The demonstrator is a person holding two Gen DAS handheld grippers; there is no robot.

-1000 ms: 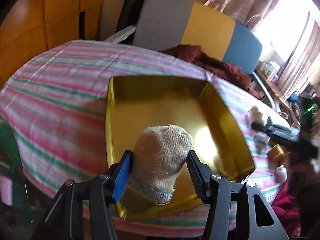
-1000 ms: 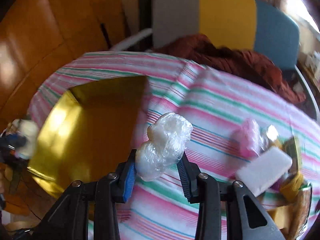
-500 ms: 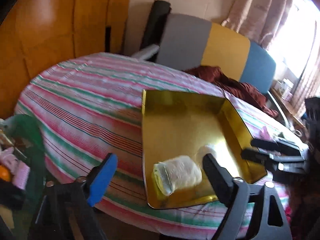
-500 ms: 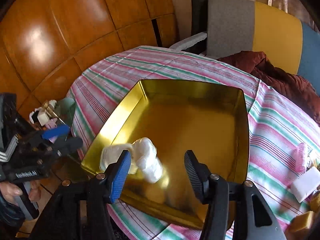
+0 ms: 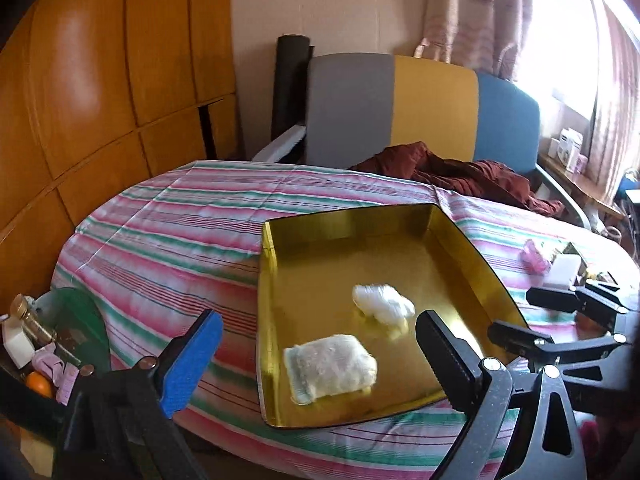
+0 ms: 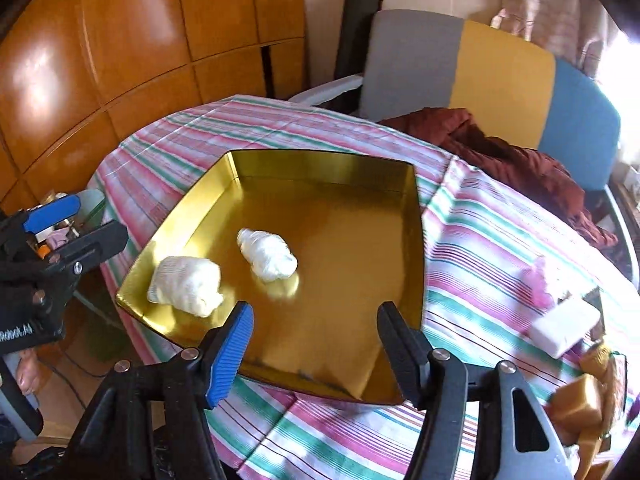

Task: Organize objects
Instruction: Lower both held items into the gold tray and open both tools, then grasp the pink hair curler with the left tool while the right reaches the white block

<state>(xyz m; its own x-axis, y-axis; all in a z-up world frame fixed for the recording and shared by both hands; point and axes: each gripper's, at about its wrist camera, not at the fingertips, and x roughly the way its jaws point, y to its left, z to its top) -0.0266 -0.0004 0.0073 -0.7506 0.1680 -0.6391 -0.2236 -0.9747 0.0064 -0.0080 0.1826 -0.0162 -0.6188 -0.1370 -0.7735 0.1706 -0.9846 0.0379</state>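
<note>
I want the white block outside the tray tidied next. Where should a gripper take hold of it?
Grip the white block across its short width, coming from above with the right gripper, which is open and nearer. It lies flat on the striped cloth, right of the gold tray, so its long side faces are free; clutter crowds its near end.

This is a lived-in room of a home. A striped cloth (image 5: 180,232) in pink, green and white covers the round worktop (image 6: 480,248). Behind it stands an upholstered chair (image 5: 420,108) in grey, yellow and blue, with a crumpled dark red garment (image 6: 516,160) on its seat. Glossy wooden panels (image 5: 100,100) line the wall, and patterned curtains (image 5: 480,12) hang by a bright window. Small items, perhaps toiletries, crowd a sill (image 5: 572,152) at the far right.
</note>
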